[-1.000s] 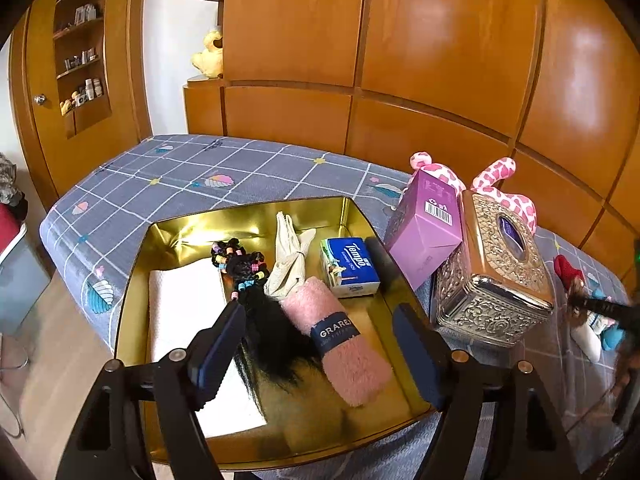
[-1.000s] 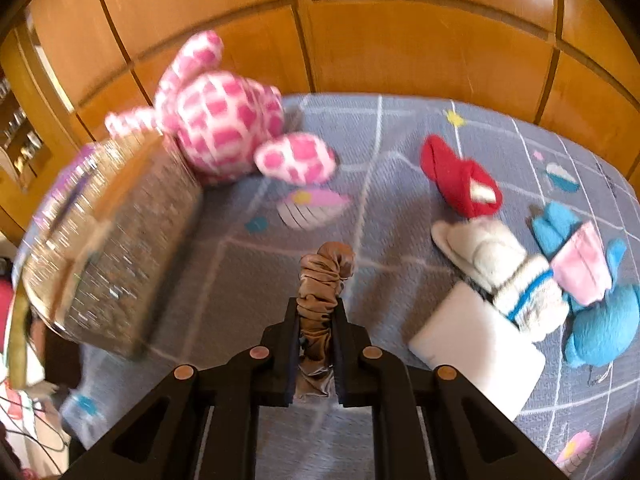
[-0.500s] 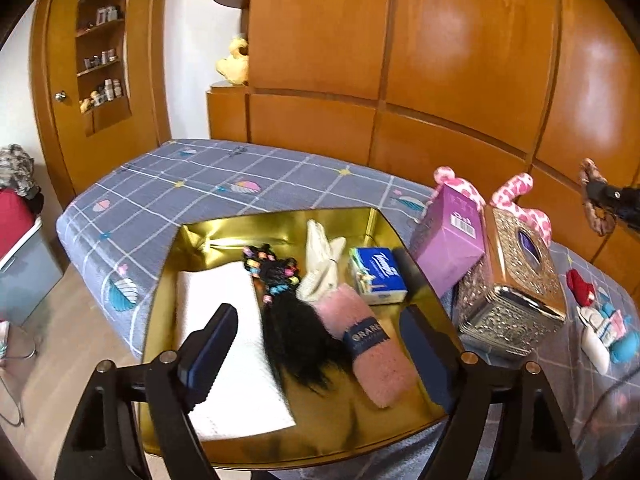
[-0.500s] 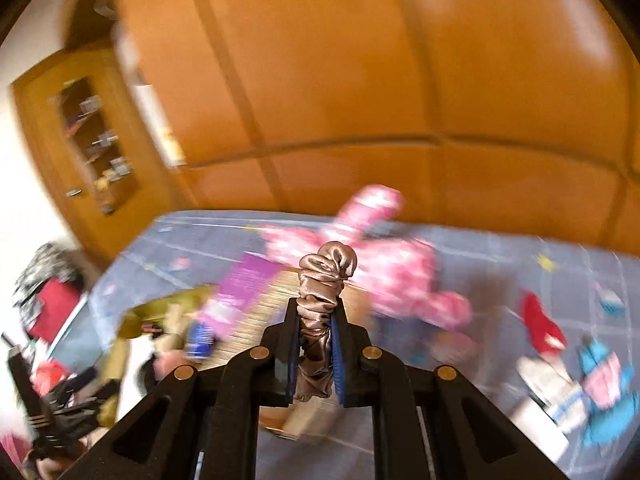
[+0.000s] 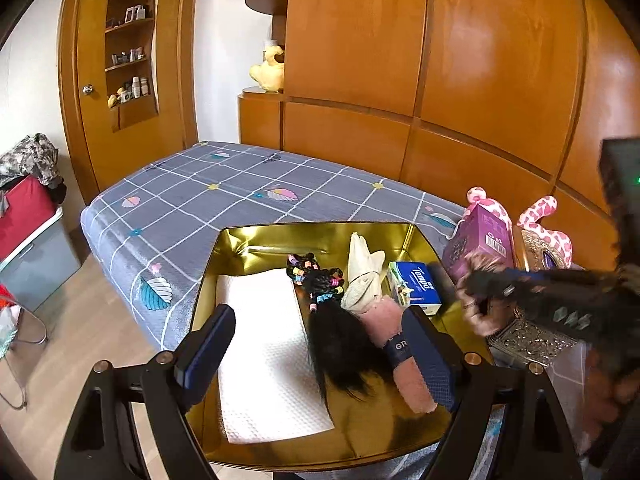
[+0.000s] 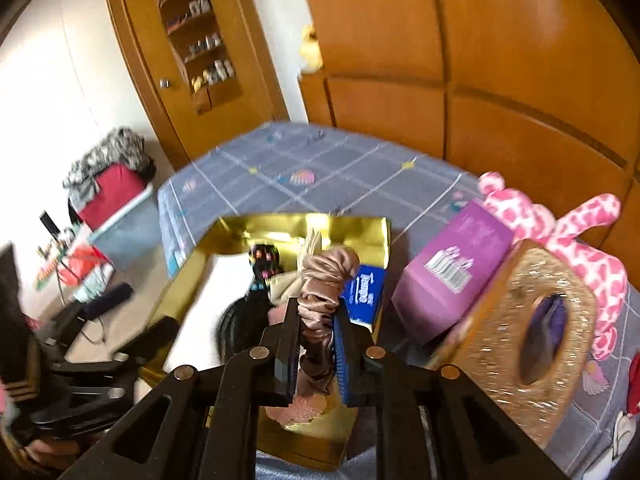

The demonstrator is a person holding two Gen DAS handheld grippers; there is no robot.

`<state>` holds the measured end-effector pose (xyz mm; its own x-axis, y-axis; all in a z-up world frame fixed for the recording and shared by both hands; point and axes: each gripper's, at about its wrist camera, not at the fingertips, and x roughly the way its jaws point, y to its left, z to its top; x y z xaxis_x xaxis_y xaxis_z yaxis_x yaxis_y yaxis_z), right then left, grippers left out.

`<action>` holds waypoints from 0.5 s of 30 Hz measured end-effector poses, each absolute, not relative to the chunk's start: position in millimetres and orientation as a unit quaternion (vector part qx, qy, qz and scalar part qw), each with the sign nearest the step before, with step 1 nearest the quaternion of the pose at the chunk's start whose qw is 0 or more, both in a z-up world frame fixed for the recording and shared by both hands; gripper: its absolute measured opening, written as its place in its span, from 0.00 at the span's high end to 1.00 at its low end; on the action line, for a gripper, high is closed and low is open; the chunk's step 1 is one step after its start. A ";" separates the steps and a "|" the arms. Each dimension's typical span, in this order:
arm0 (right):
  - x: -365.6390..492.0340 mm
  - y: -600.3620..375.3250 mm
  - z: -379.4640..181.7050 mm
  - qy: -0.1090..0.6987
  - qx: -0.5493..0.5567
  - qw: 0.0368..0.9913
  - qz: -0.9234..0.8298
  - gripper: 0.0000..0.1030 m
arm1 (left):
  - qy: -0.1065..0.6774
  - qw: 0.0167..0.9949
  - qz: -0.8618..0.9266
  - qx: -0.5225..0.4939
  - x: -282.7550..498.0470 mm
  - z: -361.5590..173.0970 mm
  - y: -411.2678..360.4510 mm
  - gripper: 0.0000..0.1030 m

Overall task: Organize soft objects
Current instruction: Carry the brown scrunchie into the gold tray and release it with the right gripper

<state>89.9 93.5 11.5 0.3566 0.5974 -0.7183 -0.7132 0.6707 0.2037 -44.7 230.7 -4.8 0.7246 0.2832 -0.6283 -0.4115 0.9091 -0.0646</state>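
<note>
One ruched taupe satin scrunchie (image 6: 320, 304) is sitting pinched mid-loop in the right gripper (image 6: 316, 344), hovering over the shiny gold rectangular tray (image 6: 360, 228) just ahead. Judged light, limp, slippery; gripping bunched folds suits. Left gripper (image 5: 320, 354) is hanging spread, empty.

left gripper (image 5: 320, 352): jaws wide apart, nothing between, above gold tray (image 5: 224, 248) | tray: white cloth (image 5: 260, 344) at 8 o'clock, black hairpiece (image 5: 340, 344) centre, pink towel (image 5: 404, 376) at 4 o'clock, tissue pack (image 5: 414, 286) at 2 o'clock | right gripper (image 5: 480, 284): blurred, at 3 o'clock
</note>
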 end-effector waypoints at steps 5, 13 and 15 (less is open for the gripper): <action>94.2 110.6 -17.9 0.429 -0.086 0.810 0.390 0.84 | 0.318 0.924 0.188 -0.098 -45.0 -4.8 230.0 0.17; 89.5 110.9 -28.3 0.442 -0.083 0.807 0.384 0.64 | 0.317 0.925 0.188 -0.093 -45.4 -3.6 226.3 0.17; 88.0 108.7 -25.8 0.437 -0.082 0.811 0.380 0.64 | 0.316 0.926 0.186 -0.089 -45.6 -2.8 224.6 0.17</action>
